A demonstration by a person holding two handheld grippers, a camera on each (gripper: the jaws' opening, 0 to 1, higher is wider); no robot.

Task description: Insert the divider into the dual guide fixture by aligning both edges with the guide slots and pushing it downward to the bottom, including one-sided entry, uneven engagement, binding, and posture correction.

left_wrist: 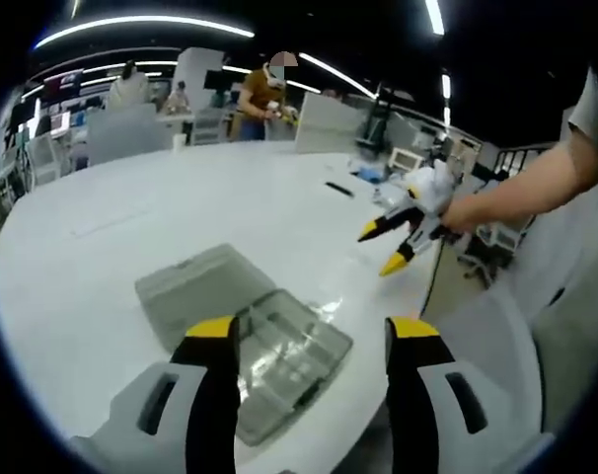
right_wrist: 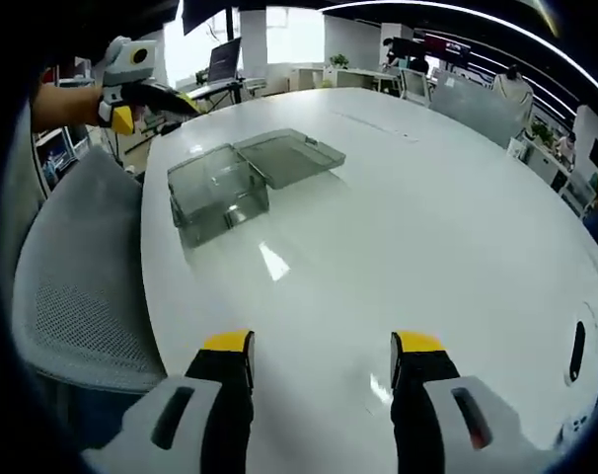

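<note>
Both my left gripper (left_wrist: pixel 314 341) and right gripper (right_wrist: pixel 322 354) have fingers apart, empty. I should first locate the divider near the clear smoky-grey plastic fixture box (right_wrist: pixel 218 193) on the white tabletop (right_wrist: pixel 398 227), then grip it squarely.

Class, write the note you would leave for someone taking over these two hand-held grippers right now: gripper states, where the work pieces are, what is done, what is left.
Left hand-held gripper: open, holding nothing, just above the clear plastic box near the table edge.
Right hand-held gripper: open, holding nothing, over bare table, well away from the box.
The box's flat lid lies open beside it.
Done: nothing gripped or inserted yet.
Left: pick up the divider, line up both edges, push it down. I cannot make out a divider in either view.
</note>
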